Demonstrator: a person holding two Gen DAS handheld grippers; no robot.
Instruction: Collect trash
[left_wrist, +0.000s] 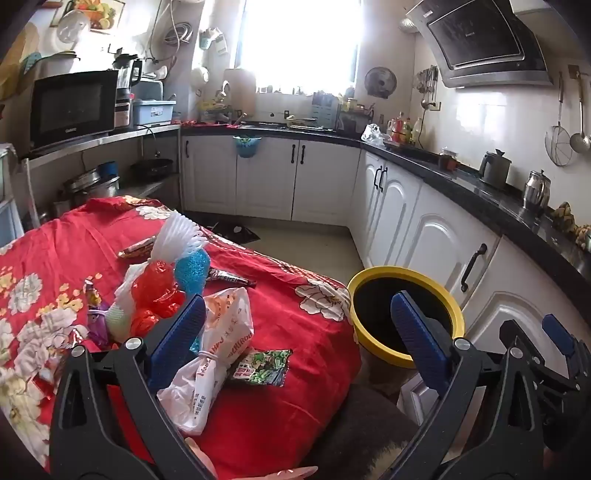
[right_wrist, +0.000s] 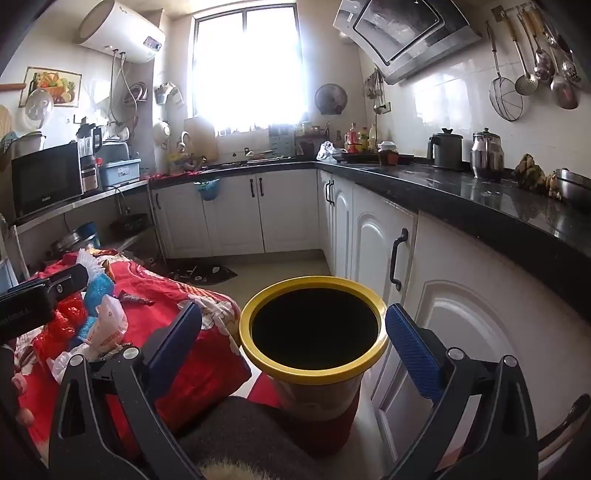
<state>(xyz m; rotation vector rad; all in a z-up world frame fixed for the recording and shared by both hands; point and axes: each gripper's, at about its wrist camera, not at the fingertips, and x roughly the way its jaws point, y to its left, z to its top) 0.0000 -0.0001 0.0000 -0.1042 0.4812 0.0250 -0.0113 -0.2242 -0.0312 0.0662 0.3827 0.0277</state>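
Observation:
A table with a red flowered cloth (left_wrist: 277, 295) holds trash: a white printed plastic bag (left_wrist: 218, 343), a green snack wrapper (left_wrist: 262, 367), a red plastic bag (left_wrist: 155, 291), a blue foam net (left_wrist: 192, 271), a white ribbed paper cup (left_wrist: 177, 232) and dark wrappers (left_wrist: 229, 278). A yellow-rimmed bin (right_wrist: 314, 328) stands to the table's right, and shows in the left wrist view (left_wrist: 369, 284). My left gripper (left_wrist: 295, 332) is open and empty, above the table's near right edge. My right gripper (right_wrist: 293, 341) is open and empty, above the bin's mouth.
White cabinets (right_wrist: 373, 243) under a black counter (right_wrist: 461, 192) run close along the right of the bin. A shelf with a microwave (left_wrist: 74, 105) stands behind the table. A dark mat (right_wrist: 207, 273) lies on the floor beyond.

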